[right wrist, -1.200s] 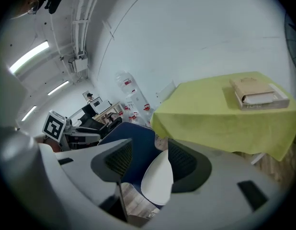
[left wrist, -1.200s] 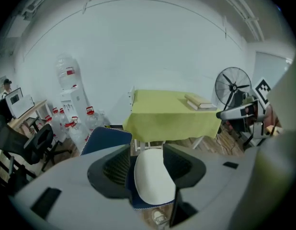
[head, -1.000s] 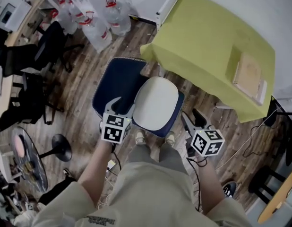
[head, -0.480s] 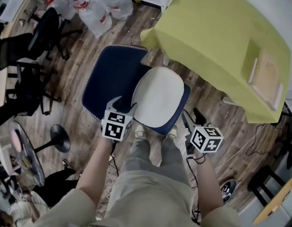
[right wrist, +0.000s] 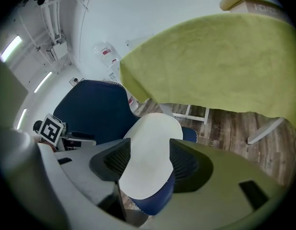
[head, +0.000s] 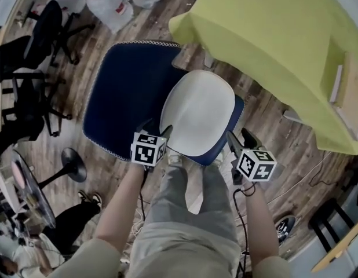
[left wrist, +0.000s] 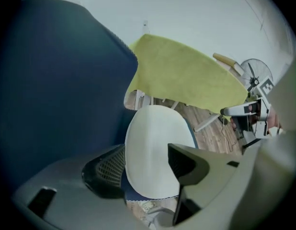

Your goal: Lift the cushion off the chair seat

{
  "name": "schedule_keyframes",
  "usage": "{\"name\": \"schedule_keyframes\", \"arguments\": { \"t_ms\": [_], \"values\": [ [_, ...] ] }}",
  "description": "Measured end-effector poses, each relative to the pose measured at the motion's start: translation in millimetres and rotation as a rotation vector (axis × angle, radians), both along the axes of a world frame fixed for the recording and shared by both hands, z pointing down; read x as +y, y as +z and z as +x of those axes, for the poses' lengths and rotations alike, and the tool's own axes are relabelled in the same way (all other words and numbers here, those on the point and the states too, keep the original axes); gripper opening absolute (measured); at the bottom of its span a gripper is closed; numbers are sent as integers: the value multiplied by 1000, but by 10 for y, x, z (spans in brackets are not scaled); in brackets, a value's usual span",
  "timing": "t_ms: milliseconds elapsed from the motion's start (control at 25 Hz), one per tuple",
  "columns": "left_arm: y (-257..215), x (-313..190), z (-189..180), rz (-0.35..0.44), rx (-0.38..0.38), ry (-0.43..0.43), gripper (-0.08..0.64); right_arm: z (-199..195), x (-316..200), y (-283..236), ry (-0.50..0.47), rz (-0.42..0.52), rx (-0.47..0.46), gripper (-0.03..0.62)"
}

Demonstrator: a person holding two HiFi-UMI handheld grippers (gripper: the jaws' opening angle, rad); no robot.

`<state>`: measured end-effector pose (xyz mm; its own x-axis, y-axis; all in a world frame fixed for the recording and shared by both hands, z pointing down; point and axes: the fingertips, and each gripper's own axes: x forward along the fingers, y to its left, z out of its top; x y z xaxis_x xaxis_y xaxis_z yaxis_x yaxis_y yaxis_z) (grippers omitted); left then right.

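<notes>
A white oval cushion [head: 197, 116] lies on the seat of a dark blue chair [head: 130, 94] with pale scalloped trim, whose backrest spreads up and to the left. My left gripper [head: 157, 130] hovers at the cushion's near left edge, and my right gripper [head: 240, 139] is at its near right edge. Both point down with their jaws opening. In the left gripper view the cushion [left wrist: 155, 152] shows through the gap of the left gripper [left wrist: 145, 171]. In the right gripper view the cushion [right wrist: 150, 155] shows the same way in the right gripper [right wrist: 150, 164]. No pad presses on it.
A table under a yellow-green cloth [head: 271, 33] stands close behind the chair at the right, with a flat wooden box [head: 348, 91] on it. Black office chairs [head: 34, 39], water bottles [head: 109, 4] and a floor fan [head: 28, 193] crowd the left. Cables [head: 309, 175] trail on the wooden floor.
Both grippers have sunk toward the chair, which now looks larger and closer. Their jaws stand a little wider than before.
</notes>
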<state>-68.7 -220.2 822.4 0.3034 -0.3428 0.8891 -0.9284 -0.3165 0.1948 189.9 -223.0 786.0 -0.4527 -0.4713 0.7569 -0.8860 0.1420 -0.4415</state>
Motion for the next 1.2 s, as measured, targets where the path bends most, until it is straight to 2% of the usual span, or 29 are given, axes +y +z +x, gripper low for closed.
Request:
{"name": "schedule_keyframes", "arguments": {
  "t_ms": [80, 160, 400, 600, 760, 880, 1040, 1080, 1120, 1200],
  "values": [
    [233, 11, -22, -14, -24, 18, 272, -6, -47, 206, 0, -13, 7, 258],
    [445, 8, -42, -27, -13, 13, 273, -29, -77, 412, 4, -25, 13, 261],
    [1052, 72, -55, -112, 58, -88, 282, -24, -113, 1044, -15, -62, 38, 276],
    [1463, 88, -124, -158, 23, -116, 293, 13, -169, 1477, 17, -105, 43, 304],
    [1716, 142, -243, -189, -8, -149, 317, -48, -181, 1742, 63, -145, 23, 328],
    [1839, 145, -246, -197, 11, -191, 339, -78, -164, 1914, 67, -171, 16, 334],
    [1834, 133, -235, -188, 34, -194, 341, -87, -113, 2008, 50, -161, 57, 333],
    [1830, 135, -235, -182, 39, -195, 341, -72, -100, 2006, 48, -160, 65, 321],
    [1829, 140, -237, -177, 43, -196, 341, -62, -82, 2002, 54, -164, 56, 249],
    [1818, 147, -246, -171, 36, -185, 336, -91, -34, 1998, 75, -182, 0, 178]
  ]
}}
